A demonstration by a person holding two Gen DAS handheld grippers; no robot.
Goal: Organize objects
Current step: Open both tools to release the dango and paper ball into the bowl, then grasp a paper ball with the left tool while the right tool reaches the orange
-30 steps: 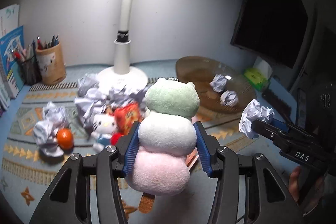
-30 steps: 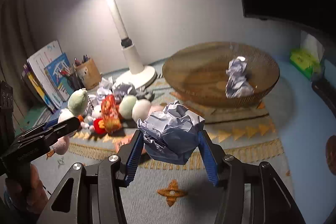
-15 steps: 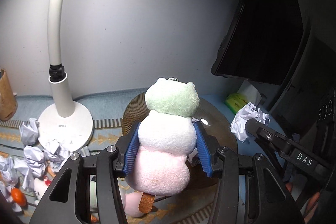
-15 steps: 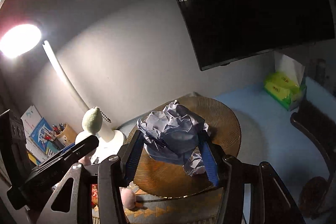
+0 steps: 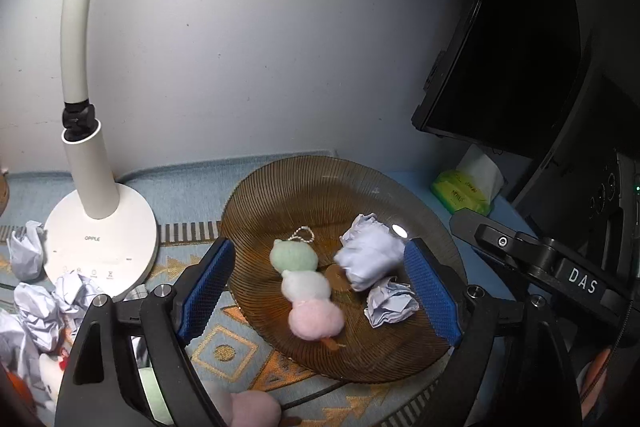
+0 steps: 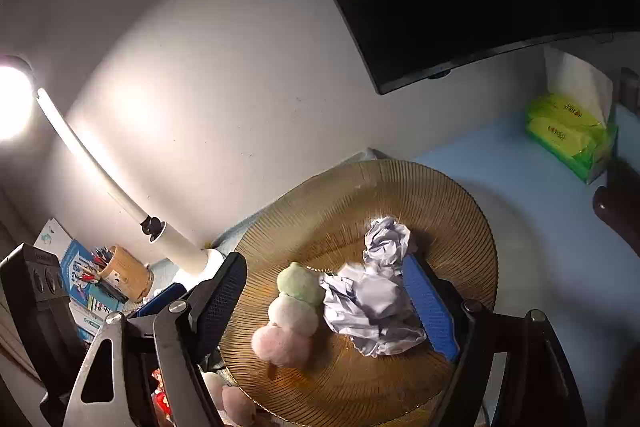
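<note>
Left wrist view
- Left gripper [image 5: 318,287]: fingers [image 5: 206,281] have just been opening and stand wide, holding nothing; blue ribbed pads.
- Plush [image 5: 306,287]: three soft balls on a stick, green at the far end, white in the middle, pink nearest, with a cord loop at the green end; lies in the bowl, clear of both pads, edges blurred.
- Bowl [image 5: 320,183]: round, amber, ribbed, on the patterned mat [image 5: 224,347].
- Paper balls: one smooth, blurred ball [image 5: 370,257] just right of the plush; one crumpled ball [image 5: 390,301] in front of it, both in the bowl.
- Lamp [image 5: 100,251]: white base and curved neck, left of the bowl; more paper wads [image 5: 38,301] beside the base.
- Tissue pack [image 5: 460,193]: green, behind the bowl on the right.

Right wrist view
- Right gripper [image 6: 324,301]: fingers [image 6: 430,305] have just been opening, set wide, gripping nothing.
- Plush [image 6: 294,311]: in the bowl [image 6: 452,195], green ball farthest, pink nearest.
- Paper ball [image 6: 372,307]: pale, loosely crumpled, against the plush's right side; whether it touches the right pad cannot be told.
- Second paper ball [image 6: 388,237]: behind it in the bowl.
- Pen cup [image 6: 128,273]: left, by the lamp base.
</note>
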